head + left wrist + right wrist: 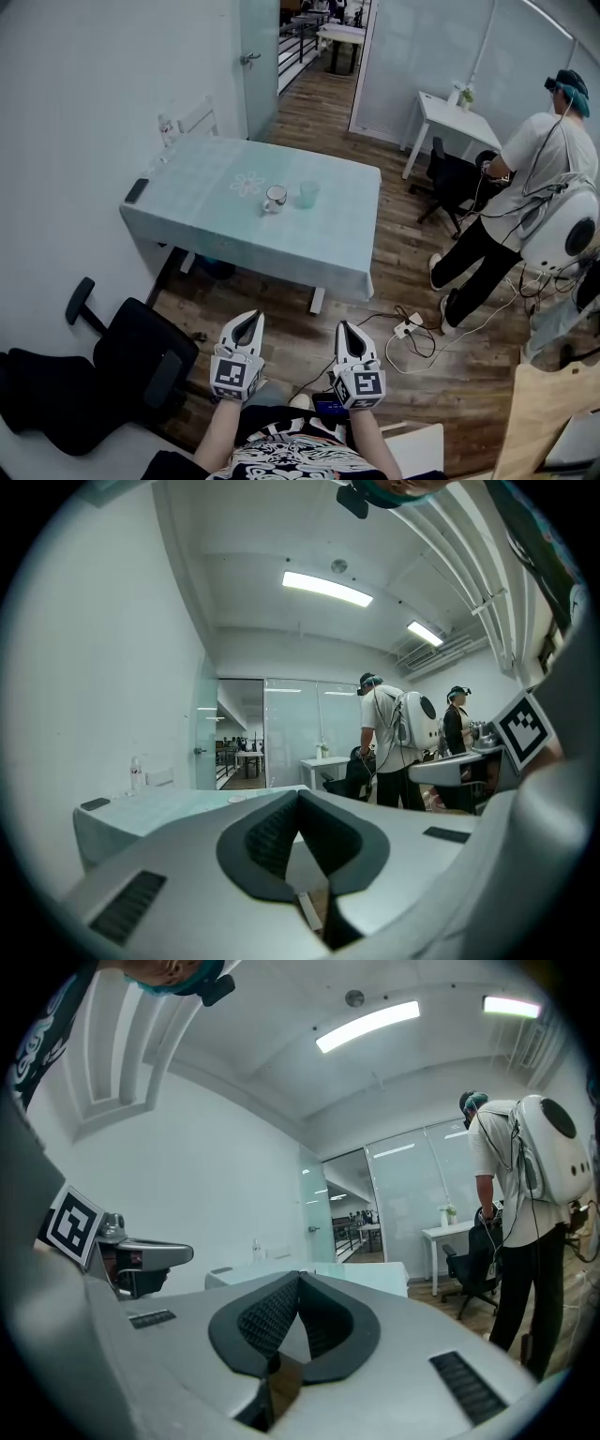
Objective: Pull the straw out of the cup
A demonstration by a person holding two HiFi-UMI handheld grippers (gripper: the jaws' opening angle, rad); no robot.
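A white mug (275, 199) and a translucent teal cup (308, 194) stand side by side near the middle of the table with the teal cloth (216, 225). No straw can be made out at this distance. My left gripper (249, 320) and right gripper (344, 328) are held close to my body over the wooden floor, well short of the table. Both point toward it, both are shut, and neither holds anything. In the left gripper view the jaw tips of the left gripper (298, 795) meet, as do those of the right gripper (298, 1277) in the right gripper view.
A black office chair (131, 361) stands at my left. A dark phone (137, 190) and a water bottle (166, 127) sit at the table's left end. A person with a white backpack (525, 187) stands at the right, above a power strip with cables (409, 328).
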